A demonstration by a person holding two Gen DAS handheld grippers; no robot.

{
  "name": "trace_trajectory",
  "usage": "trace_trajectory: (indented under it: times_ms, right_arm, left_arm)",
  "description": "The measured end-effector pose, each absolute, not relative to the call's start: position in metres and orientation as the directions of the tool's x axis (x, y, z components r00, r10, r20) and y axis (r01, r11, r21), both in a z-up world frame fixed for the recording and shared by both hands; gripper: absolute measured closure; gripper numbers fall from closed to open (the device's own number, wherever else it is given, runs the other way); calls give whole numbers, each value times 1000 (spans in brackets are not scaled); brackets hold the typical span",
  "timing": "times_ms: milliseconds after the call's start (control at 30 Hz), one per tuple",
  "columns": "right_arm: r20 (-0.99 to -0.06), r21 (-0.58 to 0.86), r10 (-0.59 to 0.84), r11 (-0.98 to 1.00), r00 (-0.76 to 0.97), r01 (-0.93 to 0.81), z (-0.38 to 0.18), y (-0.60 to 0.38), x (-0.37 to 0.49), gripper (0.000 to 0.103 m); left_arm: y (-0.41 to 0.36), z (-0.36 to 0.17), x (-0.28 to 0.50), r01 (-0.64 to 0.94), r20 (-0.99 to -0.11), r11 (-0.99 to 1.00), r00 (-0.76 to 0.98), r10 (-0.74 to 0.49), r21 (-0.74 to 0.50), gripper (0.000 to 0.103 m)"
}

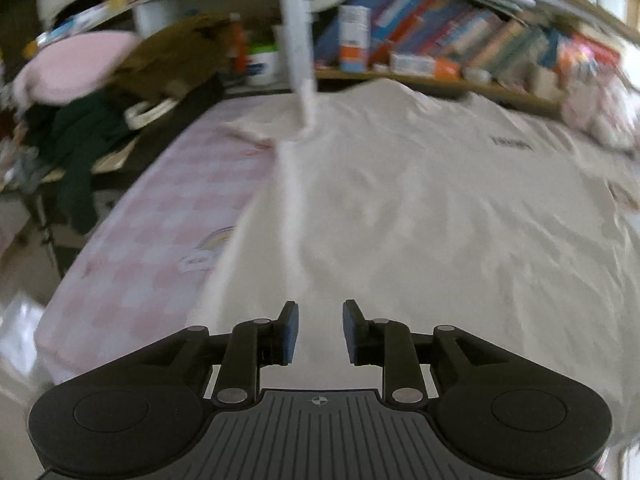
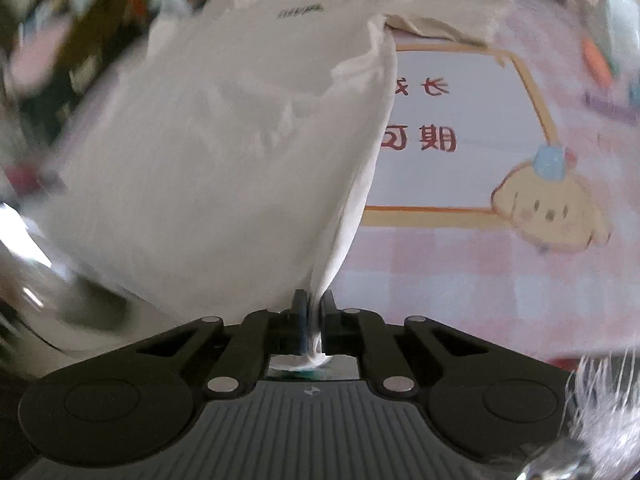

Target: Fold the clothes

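A cream T-shirt (image 1: pixel 420 184) with a small dark chest print lies spread on a pink checked cloth (image 1: pixel 160 224) over the table. My left gripper (image 1: pixel 320 332) hovers open above the shirt's near part, nothing between its blue pads. In the right wrist view the same T-shirt (image 2: pixel 224 148) is lifted at one bottom corner, and my right gripper (image 2: pixel 314 312) is shut on that bunched corner. The shirt's right edge hangs taut from the jaws, and one sleeve (image 2: pixel 436 24) lies flat at the far end.
A shelf of books (image 1: pixel 440 36) runs along the table's far side. A heap of pink, brown and dark green clothes (image 1: pixel 92 92) sits at the left. The pink cloth (image 2: pixel 500 272) bears a framed cartoon dog (image 2: pixel 548 208) right of the shirt. The floor (image 1: pixel 16 320) shows past the left edge.
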State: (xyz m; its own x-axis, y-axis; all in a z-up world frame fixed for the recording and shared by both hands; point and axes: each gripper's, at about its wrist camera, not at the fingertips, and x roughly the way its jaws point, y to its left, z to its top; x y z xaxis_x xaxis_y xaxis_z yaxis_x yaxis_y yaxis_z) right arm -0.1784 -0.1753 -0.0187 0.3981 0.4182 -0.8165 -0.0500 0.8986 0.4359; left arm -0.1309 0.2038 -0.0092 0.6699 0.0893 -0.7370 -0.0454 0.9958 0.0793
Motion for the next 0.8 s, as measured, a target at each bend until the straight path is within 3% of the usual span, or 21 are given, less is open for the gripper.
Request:
trace_trajectory:
  times_ms: [67, 200, 267, 333, 433, 467, 500, 533, 700, 800]
  right_arm:
    - [-792, 507, 448, 861, 414, 37, -15, -194, -182, 96]
    - [-883, 350, 317, 936, 347, 36, -32, -203, -187, 79]
    - [-884, 349, 322, 937, 340, 20, -36, -203, -187, 78]
    - [-876, 367, 343, 930, 339, 6, -39, -202, -186, 68]
    - [-861, 396, 378, 918, 341, -16, -45, -191, -180, 71]
    - [-861, 402, 385, 915, 332, -20, -48, -187, -178, 71]
    - [-862, 403, 389, 915, 326, -25, -51, -184, -177, 79]
    - [-863, 403, 391, 915, 321, -31, -54, -182, -175, 96]
    - [-874, 397, 378, 918, 305, -1, -57, -191, -182, 98]
    - [-901, 365, 340, 930, 268, 50, -59, -196, -185, 93]
  left_arm:
    - [201, -10, -131, -32, -740, 996, 668, 83, 82, 76]
    - [196, -12, -131, -6, -745, 996, 663, 70, 88, 69]
    - [195, -12, -130, -1, -746, 996, 663, 65, 86, 69]
    - [195, -9, -130, -12, -740, 998, 670, 58, 67, 69]
    - [193, -3, -129, -21, -727, 999, 686, 41, 36, 68]
    - [192, -1, -128, -20, -724, 999, 689, 34, 28, 63]
    - [190, 1, -126, -15, -720, 1000, 694, 28, 24, 59]
    - [188, 2, -123, -4, -717, 1000, 697, 20, 24, 58]
    - [182, 3, -102, 67, -713, 998, 700, -34, 18, 57]
    - [179, -2, -82, 123, -717, 992, 693, -74, 17, 53]
